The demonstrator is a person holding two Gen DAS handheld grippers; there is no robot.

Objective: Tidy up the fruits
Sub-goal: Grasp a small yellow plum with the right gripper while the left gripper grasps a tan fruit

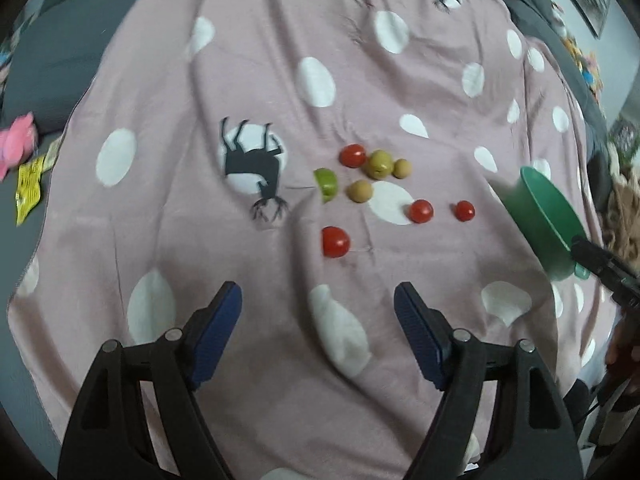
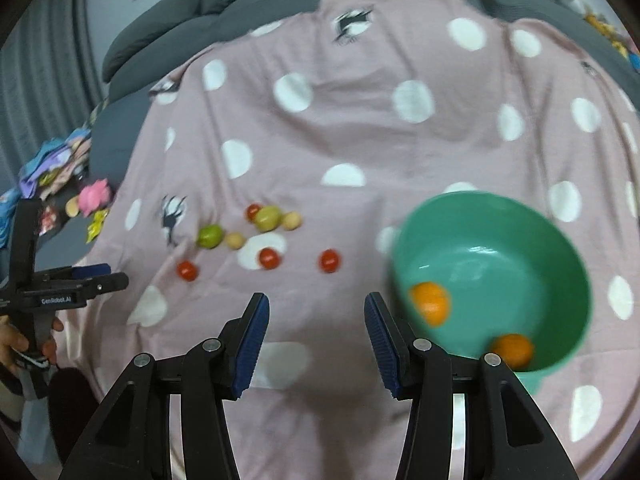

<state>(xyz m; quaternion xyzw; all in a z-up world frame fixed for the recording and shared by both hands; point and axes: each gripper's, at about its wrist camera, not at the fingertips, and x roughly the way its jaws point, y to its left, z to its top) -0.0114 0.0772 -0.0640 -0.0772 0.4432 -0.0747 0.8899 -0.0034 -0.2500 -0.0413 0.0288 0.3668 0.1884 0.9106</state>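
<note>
Small fruits lie scattered on a pink dotted cloth (image 1: 280, 80): several red tomatoes (image 1: 335, 242), a green fruit (image 1: 326, 185), an olive-green one (image 1: 379, 164) and two tan balls (image 1: 360, 191). My left gripper (image 1: 318, 296) hovers open just short of them, with nothing between its fingers. A green bowl (image 2: 520, 220) holds two oranges (image 2: 432, 302) and stands right of the fruits. My right gripper (image 2: 316, 304) is open and empty, and its right finger sits beside the bowl's left rim. In the left wrist view the bowl (image 1: 540, 208) looks tilted, with the right gripper (image 1: 588, 254) at its rim.
Grey cushions (image 2: 160, 32) border the cloth at the back. Off the cloth's left edge lie a pink toy (image 2: 94, 196), yellow packets (image 1: 30, 184) and a pile of coloured items (image 2: 56, 160). A hand (image 2: 16, 344) holds the left gripper (image 2: 108, 276).
</note>
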